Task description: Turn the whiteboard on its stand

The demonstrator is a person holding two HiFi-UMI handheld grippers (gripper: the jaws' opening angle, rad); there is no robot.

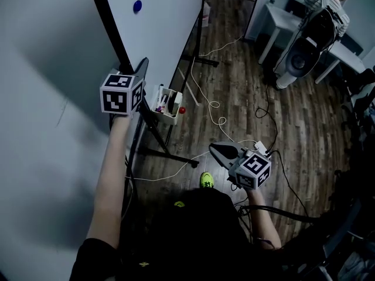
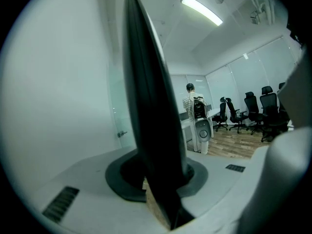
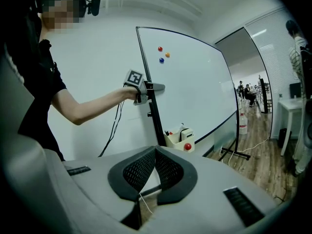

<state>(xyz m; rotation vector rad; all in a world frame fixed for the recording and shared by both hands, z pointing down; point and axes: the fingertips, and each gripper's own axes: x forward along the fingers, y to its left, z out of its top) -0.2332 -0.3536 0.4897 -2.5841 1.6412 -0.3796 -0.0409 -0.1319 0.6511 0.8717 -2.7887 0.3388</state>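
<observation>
The whiteboard [image 1: 167,22] stands upright on its black wheeled stand [image 1: 167,154], with a blue and an orange magnet near its top. My left gripper [image 1: 140,70] is shut on the board's black side edge [image 2: 151,106], which runs up between the pads [image 2: 122,179] in the left gripper view [image 2: 161,182]. In the right gripper view the board [image 3: 195,87] shows face-on, with the left gripper [image 3: 144,87] clamped to its left frame. My right gripper [image 1: 215,149] hangs low over the floor, away from the board, its pads [image 3: 168,167] pressed together on nothing [image 3: 155,152].
A marker tray [image 1: 167,103] with pens, an eraser and a red magnet hangs at the board's lower edge. White cables [image 1: 217,113] trail over the wooden floor. At the back right a person [image 1: 328,2] sits by a white table [image 1: 281,19], next to a round grey appliance [image 1: 296,63].
</observation>
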